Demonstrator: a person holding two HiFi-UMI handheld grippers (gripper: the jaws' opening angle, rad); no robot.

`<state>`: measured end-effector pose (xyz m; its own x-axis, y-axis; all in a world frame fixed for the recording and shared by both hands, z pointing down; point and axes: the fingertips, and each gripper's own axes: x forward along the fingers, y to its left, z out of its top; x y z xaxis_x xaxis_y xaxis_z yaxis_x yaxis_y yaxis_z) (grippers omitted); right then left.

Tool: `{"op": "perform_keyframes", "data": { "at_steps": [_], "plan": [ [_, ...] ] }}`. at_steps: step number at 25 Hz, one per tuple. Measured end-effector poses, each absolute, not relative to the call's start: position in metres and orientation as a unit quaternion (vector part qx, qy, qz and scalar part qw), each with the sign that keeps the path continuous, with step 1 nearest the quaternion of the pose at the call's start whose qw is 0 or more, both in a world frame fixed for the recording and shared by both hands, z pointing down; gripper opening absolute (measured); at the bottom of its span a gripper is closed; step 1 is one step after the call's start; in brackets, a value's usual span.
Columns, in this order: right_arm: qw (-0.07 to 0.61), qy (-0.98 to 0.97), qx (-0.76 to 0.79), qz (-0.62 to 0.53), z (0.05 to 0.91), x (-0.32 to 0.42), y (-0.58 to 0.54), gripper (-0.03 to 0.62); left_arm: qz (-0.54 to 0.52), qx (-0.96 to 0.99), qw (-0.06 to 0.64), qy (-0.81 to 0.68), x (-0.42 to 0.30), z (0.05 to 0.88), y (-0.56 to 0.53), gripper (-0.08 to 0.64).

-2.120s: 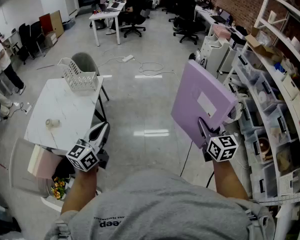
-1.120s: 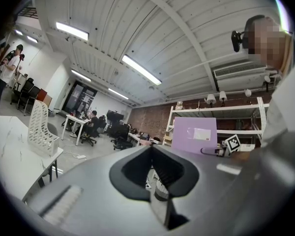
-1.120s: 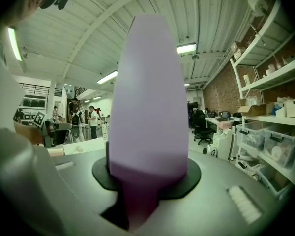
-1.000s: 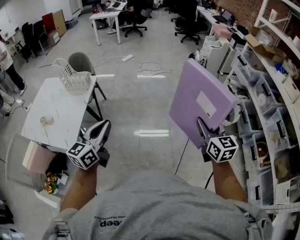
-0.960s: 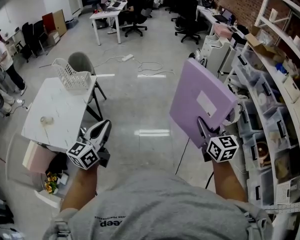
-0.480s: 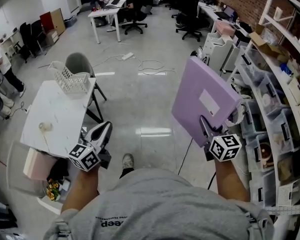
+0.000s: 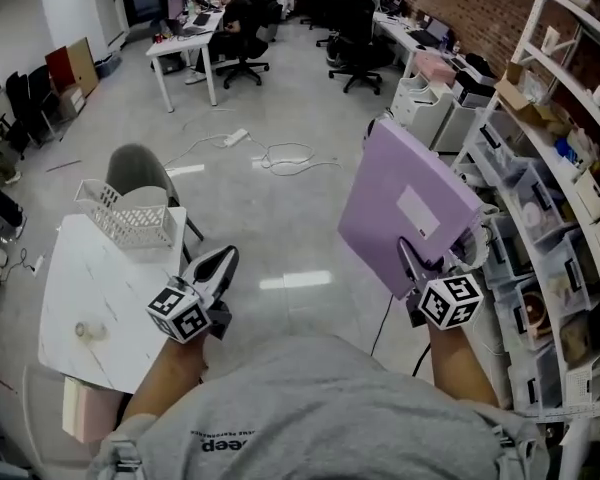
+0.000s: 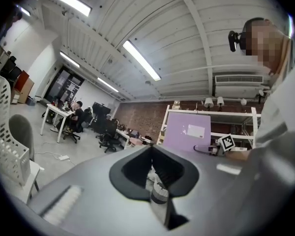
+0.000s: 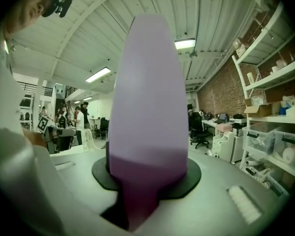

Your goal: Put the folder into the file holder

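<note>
At far left, the white surface [image 7: 100, 288] carries the white slatted file holder [image 7: 128, 225] at its far edge. A small roll [image 7: 87, 330] lies nearer you, and a grey chair [image 7: 138, 166] stands just behind the holder. In the head view, your left gripper [image 7: 223, 260] hangs just right of the surface's edge, pointing roughly level. Its jaws are closed together with nothing between them. Further right, your right gripper [image 7: 410, 258] has its jaws clamped on the lower edge of the purple folder [image 7: 390, 183]. The folder stands upright in the air above the grey floor [image 7: 280, 218], its white label [image 7: 417, 211] facing you, well apart from the file holder. At far right, shelves [image 7: 565, 198] stacked with clear bins run along the brick wall.
</note>
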<state>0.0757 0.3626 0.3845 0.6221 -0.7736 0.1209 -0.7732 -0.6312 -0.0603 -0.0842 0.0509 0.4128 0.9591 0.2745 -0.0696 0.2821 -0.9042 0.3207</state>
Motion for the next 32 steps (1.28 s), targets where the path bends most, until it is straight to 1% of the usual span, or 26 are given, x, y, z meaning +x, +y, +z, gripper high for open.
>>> {"op": "perform_keyframes", "data": {
  "at_steps": [6,13,23,28,32],
  "plan": [
    [0.007,0.424,-0.903,-0.067,0.372,0.126,0.259,0.127,-0.009,0.975,0.159,0.153,-0.032,0.402,-0.050,0.060],
    [0.003,0.433,-0.898,-0.075,0.375,0.172,0.187,0.127,-0.008,0.975,0.166,0.150,0.012,0.409,-0.113,0.060],
    [0.014,0.450,-0.888,-0.087,0.394,0.246,0.167,0.127,0.005,0.979,0.166,0.119,0.067,0.423,-0.134,0.060],
    [0.025,0.470,-0.878,-0.088,0.402,0.314,0.177,0.127,0.001,0.984,0.152,0.091,0.121,0.419,-0.121,0.060],
    [0.025,0.493,-0.865,-0.090,0.401,0.378,0.192,0.127,-0.006,0.986,0.154,0.063,0.174,0.413,-0.100,0.060]
  ]
}}
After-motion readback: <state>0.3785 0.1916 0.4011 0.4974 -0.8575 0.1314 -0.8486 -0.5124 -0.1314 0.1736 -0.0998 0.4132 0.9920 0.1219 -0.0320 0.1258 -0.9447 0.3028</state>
